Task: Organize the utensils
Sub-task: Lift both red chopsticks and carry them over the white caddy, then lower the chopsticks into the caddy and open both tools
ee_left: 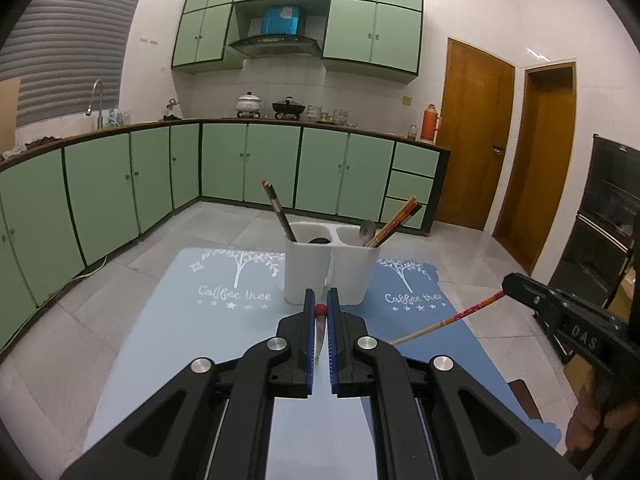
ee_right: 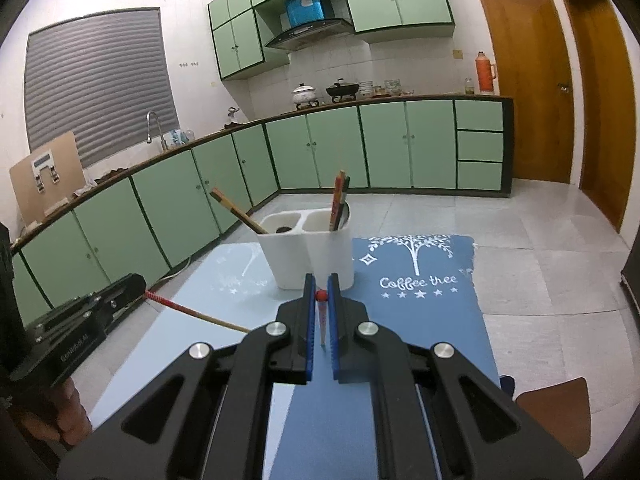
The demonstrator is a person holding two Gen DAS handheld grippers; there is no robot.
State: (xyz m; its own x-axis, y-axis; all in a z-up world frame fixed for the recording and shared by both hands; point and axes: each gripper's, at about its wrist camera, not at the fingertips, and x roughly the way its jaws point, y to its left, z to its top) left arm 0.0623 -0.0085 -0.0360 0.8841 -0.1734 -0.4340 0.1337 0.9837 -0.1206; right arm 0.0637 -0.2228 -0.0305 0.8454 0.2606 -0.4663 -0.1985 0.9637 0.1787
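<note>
1. Your left tool [ee_left: 320,298] is closed on a chopstick [ee_left: 319,336]. You see this stick almost end-on between the blue pads [ee_left: 309,332], with its red tip toward the holder. In the right wrist view it appears side-on, running from the tool's tip down toward the right, red-patterned at the gripped end and plain wood at the free end.
2. Your right tool [ee_right: 320,284] is likewise closed, gripping a second chopstick [ee_right: 321,320] that has a red tip. In the left wrist view this stick slants from the tool down toward the left.
3. The two tools are level with each other and side by side above the mats, both pointing at the utensil holder [ee_left: 332,272], which stands just beyond their tips.
4. The utensil holder is white, upright and has two compartments. It stands where the light-blue mat [ee_left: 200,340] meets the dark-blue mat [ee_right: 420,320]; each mat carries a white tree print.
5. The left compartment holds dark chopsticks [ee_left: 278,212] leaning left. The right compartment holds a metal spoon [ee_left: 366,230] and a bundle of red-and-wood chopsticks [ee_left: 396,220] leaning right.
6. A hand [ee_right: 60,420] grips the left tool's handle at the frame edge.
</note>
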